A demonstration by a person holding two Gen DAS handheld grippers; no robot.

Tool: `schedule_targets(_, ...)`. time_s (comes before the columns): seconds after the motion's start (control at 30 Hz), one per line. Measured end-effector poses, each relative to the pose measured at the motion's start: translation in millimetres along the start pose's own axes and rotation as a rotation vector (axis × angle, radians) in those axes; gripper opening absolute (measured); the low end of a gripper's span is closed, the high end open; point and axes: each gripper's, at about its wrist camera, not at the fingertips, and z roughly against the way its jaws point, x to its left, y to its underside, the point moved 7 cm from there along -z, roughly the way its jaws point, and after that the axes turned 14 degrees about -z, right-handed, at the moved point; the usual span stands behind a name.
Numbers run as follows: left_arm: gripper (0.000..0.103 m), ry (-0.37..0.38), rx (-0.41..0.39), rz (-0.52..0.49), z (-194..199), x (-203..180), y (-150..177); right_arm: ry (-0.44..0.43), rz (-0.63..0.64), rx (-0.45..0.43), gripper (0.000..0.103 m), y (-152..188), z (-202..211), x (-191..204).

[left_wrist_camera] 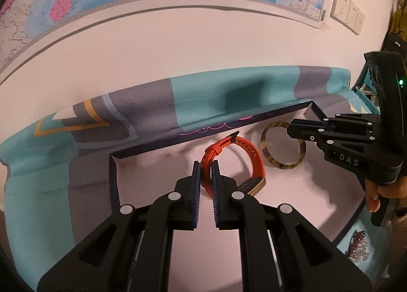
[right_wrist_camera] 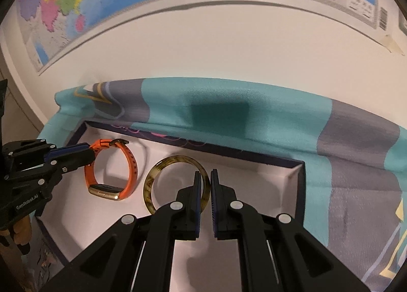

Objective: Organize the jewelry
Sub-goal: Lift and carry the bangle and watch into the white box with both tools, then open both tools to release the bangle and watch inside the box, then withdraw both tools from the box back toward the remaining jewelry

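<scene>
A shallow white-lined box with a dark rim [left_wrist_camera: 150, 148] [right_wrist_camera: 254, 156] lies on a teal and grey cloth. My left gripper [left_wrist_camera: 205, 168] is shut on the strap of an orange watch [left_wrist_camera: 251, 157], held upright over the box floor; it also shows in the right wrist view [right_wrist_camera: 129, 164]. My right gripper [right_wrist_camera: 206, 177] is shut on the rim of a tortoiseshell bangle [right_wrist_camera: 162, 167], upright in the box to the right of the watch. In the left wrist view the bangle [left_wrist_camera: 269, 159] hangs from the right gripper [left_wrist_camera: 292, 126].
The teal and grey cloth [left_wrist_camera: 203, 98] [right_wrist_camera: 279, 111] runs under and behind the box against a white wall with a map. A beaded piece [left_wrist_camera: 357, 246] lies on the cloth outside the box's right corner. Wall sockets [left_wrist_camera: 347, 9] sit upper right.
</scene>
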Motion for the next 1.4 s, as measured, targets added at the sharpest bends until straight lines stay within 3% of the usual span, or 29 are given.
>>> schedule_targets(0.43, 0.007, -0.021, 0.095, -0.014, -24, 5, -7, 0.044, -0.013, 0.032, 0.007, -5, -16, 5)
schedule_targets(0.6, 0.007, -0.021, 0.106, -0.001, -30, 5, -11, 0.04, -0.044, 0.007, 0.014, -8, -10, -1)
schedule_targets(0.77, 0.016, -0.03, 0.027, 0.029, -12, 10, -14, 0.0, -0.038, -0.031, 0.024, -3, 15, 2)
schedule_targets(0.9, 0.04, -0.065, -0.055, 0.049, 20, 15, -10, -0.047, -0.015, -0.081, 0.032, 7, 47, 5)
schedule_targets(1.13, 0.048, -0.073, -0.169, 0.059, 82, 5, 12, -0.105, 0.064, -0.139, 0.037, 49, 102, 13)
schedule_targets(1.23, 0.05, -0.045, -0.193, 0.048, 102, -8, 27, -0.13, 0.066, -0.124, 0.038, 78, 118, 6)
schedule_targets(1.4, 0.054, -0.067, -0.22, 0.049, 131, -21, 62, -0.118, 0.091, -0.103, 0.038, 126, 134, -2)
